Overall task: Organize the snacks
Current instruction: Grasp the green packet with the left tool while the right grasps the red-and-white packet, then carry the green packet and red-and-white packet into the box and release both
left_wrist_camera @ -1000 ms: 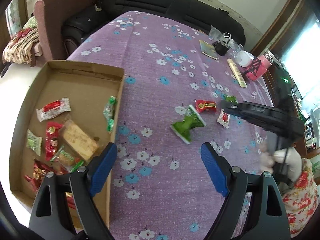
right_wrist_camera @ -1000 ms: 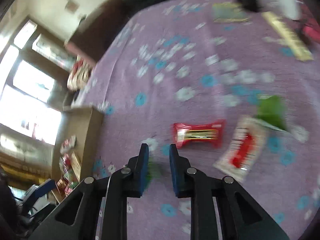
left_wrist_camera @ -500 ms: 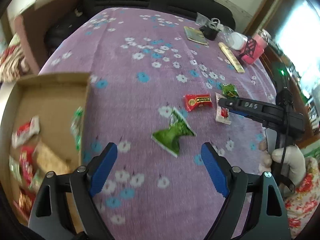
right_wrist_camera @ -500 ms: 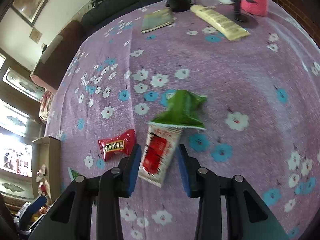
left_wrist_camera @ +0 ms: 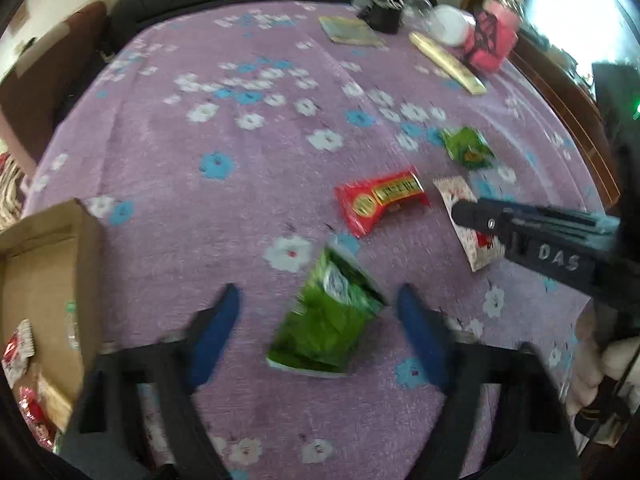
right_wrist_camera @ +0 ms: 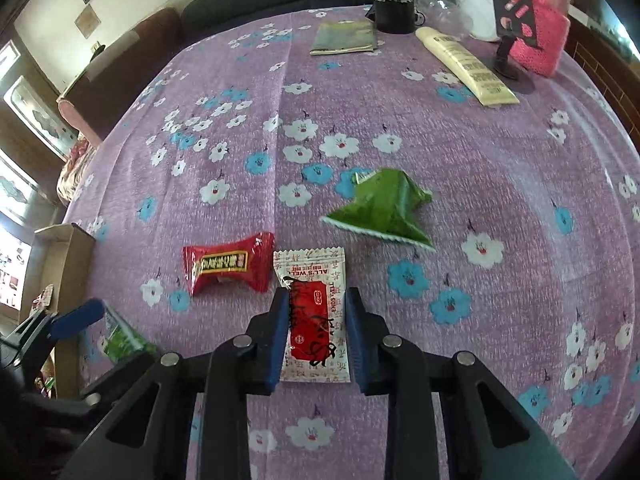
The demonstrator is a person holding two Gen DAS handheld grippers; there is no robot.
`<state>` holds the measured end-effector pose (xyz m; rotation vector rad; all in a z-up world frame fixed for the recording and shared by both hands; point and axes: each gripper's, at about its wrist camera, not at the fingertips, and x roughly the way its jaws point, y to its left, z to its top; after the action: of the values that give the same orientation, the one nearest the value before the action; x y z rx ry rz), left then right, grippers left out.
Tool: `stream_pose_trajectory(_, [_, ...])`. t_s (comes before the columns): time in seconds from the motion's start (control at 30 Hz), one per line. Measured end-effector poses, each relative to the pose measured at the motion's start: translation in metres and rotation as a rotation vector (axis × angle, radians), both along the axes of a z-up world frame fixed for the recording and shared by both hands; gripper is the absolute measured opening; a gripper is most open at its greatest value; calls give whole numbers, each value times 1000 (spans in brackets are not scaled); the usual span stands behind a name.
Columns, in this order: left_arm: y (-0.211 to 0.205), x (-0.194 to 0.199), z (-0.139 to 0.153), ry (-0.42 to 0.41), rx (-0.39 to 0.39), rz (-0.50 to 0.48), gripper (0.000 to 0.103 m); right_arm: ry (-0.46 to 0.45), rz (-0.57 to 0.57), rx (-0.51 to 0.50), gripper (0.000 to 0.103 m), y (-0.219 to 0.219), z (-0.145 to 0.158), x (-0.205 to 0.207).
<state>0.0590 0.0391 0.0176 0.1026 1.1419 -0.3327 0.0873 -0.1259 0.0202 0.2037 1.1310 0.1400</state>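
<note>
On the purple flowered cloth a green packet [left_wrist_camera: 328, 320] lies between the blue fingers of my left gripper [left_wrist_camera: 318, 336]. Its jaws are closing, with clear gaps on both sides of the packet. My right gripper [right_wrist_camera: 316, 336] is closing on a white-and-red sachet [right_wrist_camera: 316, 280], its pads meeting the sachet's long edges; the sachet lies flat. A red candy [right_wrist_camera: 228, 268] sits just left of it and a second green packet [right_wrist_camera: 380, 212] beyond. The left wrist view shows the right gripper [left_wrist_camera: 468, 216] over the sachet [left_wrist_camera: 456, 192], beside the red candy [left_wrist_camera: 380, 202].
A cardboard box [left_wrist_camera: 48, 248] holding several snacks stands at the left edge of the cloth. At the far side lie a cream tube [right_wrist_camera: 466, 66], a booklet [right_wrist_camera: 344, 38], a black pot [right_wrist_camera: 394, 14] and a pink holder [right_wrist_camera: 540, 24]. A gloved hand [left_wrist_camera: 612, 360] holds the right gripper.
My left gripper dropped down over the green packet and its jaws narrowed; the box slid to the view's left edge. My right gripper swung from the red candy to the sachet and closed round it.
</note>
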Motion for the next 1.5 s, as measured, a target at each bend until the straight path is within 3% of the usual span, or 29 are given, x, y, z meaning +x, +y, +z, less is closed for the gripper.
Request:
stream_pose_trajectory(0.13, [6, -1, 2, 30, -55, 10, 38, 1, -8, 14, 26, -4, 3, -9])
stream_pose_trajectory(0.4, [26, -23, 25, 16, -113, 37, 38, -1, -35, 64, 23, -12, 17, -32])
stream_pose_trajectory(0.6, [59, -44, 60, -22, -189, 118, 38, -23, -3, 101, 23, 6, 40, -50])
stream_pose_trajectory(0.83, [149, -73, 86, -84, -192, 303, 38, -29, 141, 158, 23, 76, 59, -61])
stream_pose_trajectory(1.13, [253, -111, 69, -54, -189, 518, 38, -21, 360, 218, 23, 196, 72, -77])
stream_pose_trajectory(1.3, [279, -106, 62, -46, -169, 542, 38, -2, 424, 199, 23, 251, 64, -73])
stream_pose_trajectory(1.5, [295, -88, 46, -25, -160, 525, 38, 28, 403, 140, 23, 283, 45, -57])
